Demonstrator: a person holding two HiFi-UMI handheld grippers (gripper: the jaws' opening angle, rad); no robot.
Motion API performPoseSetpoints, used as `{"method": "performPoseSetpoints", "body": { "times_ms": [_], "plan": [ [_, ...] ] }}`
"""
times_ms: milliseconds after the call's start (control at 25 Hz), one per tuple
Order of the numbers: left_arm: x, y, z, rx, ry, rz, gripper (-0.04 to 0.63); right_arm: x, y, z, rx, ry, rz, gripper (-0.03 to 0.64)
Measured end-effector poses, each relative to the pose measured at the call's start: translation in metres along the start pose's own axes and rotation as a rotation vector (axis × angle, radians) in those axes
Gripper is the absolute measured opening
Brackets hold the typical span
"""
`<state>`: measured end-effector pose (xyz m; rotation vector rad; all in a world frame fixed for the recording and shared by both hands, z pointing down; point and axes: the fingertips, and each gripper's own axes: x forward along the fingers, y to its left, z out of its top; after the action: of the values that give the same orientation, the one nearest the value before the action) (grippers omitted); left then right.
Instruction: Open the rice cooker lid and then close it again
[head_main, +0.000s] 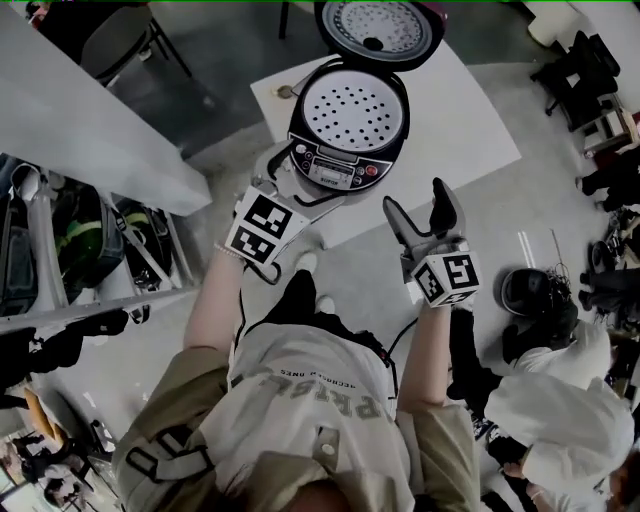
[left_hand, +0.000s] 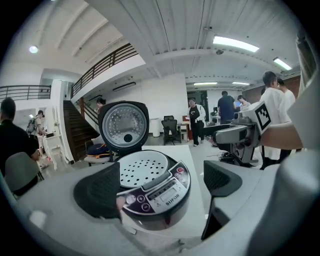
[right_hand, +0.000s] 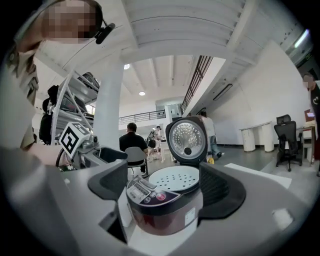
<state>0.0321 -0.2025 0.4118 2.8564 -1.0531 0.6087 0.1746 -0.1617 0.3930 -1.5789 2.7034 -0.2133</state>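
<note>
Left gripper and right gripper both spread, empty, before the rice cooker; its stiff hinged lid stands open, best pushed at the top rim.

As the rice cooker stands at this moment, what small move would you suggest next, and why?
Probably reach the right claw up to the top edge of the lid and tip it forward: the lid stands fully open on the rice cooker, and that claw is open, empty and short of it.

A white table stands on grey floor, a staircase beneath ceiling strip lights.
</note>
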Motion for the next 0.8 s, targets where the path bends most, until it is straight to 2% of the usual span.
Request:
{"method": "performPoseSetpoints", "body": {
  "times_ms": [200, 480, 800],
  "plan": [
    [0.029, 0.048, 0.028, 0.059, -0.010, -0.034, 0.535, 0.036, -0.031, 0.026, -0.025, -0.022, -0.034, 0.419],
    [0.057, 0.115, 0.050, 0.077, -0.035, -0.070, 0.535, 0.085, -0.062, 0.056, -0.060, -0.053, -0.091, 0.419],
    [0.083, 0.160, 0.069, 0.125, -0.052, -0.108, 0.535, 0.123, -0.087, 0.078, -0.093, -0.058, -0.147, 0.420]
  ]
}}
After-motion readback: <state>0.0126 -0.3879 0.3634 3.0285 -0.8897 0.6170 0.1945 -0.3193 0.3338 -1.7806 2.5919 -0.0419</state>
